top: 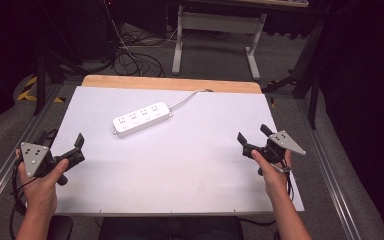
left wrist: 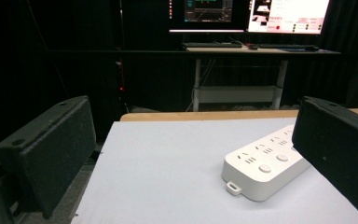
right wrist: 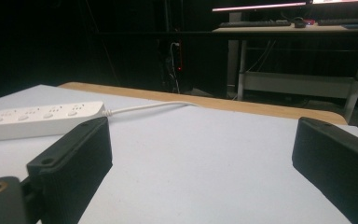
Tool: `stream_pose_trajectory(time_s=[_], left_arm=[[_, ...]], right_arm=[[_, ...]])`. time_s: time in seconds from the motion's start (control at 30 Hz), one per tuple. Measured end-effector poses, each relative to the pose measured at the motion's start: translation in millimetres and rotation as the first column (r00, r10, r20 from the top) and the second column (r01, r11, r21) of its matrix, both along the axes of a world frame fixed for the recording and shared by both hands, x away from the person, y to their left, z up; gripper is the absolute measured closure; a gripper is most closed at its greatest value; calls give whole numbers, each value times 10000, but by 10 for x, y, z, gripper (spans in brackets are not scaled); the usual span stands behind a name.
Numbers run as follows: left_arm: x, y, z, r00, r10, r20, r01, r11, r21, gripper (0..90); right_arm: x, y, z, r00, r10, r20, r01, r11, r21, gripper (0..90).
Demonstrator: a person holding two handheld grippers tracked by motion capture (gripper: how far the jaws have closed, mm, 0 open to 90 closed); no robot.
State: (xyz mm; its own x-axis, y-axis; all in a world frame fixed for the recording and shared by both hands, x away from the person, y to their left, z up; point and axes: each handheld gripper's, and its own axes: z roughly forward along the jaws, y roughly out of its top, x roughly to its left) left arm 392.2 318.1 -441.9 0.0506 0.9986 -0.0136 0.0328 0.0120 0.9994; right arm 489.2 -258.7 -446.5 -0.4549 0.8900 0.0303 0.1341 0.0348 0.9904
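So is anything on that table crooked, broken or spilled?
Nothing is spilled or damaged. The white power strip lies at a slant to the table's edges, its cable running off the far edge. Both grippers, left and right, hang open and apart from it.

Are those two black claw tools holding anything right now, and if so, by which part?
Nothing is held. Both the left gripper and the right gripper stand open and apart from the white power strip.

Open jaws, white power strip [left wrist: 265, 165], table [left wrist: 168, 177]
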Motion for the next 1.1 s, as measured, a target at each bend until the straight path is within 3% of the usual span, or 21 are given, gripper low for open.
stream_pose_trajectory(time_s=[0.33, 0.5, 0.6, 0.8, 1.1], left_arm=[[-9, 1, 0, 9999, 143, 80, -144, 9999, 65, 23], [-11, -22, 6, 9995, 248, 183, -251, 9996, 150, 80], [-11, -28, 3, 9998, 134, 162, -139, 9993, 356, 193], [-14, -54, 3, 9999, -117, -10, 117, 9986, 511, 328], [-29, -46, 21, 9988, -426, -243, 435, 9983, 395, 570]], right_arm=[[-11, 1, 14, 9999, -78, 102, 77, 9999, 65, 55], [-12, 6, 13, 9999, -57, 94, 56, 10000, 32, 54], [-14, 1, 16, 9999, -50, 123, 50, 10000, 15, 55], [-5, -8, 17, 9999, -72, 106, 72, 10000, 25, 55], [-8, -11, 21, 9999, -73, 128, 72, 9999, 93, 57]])
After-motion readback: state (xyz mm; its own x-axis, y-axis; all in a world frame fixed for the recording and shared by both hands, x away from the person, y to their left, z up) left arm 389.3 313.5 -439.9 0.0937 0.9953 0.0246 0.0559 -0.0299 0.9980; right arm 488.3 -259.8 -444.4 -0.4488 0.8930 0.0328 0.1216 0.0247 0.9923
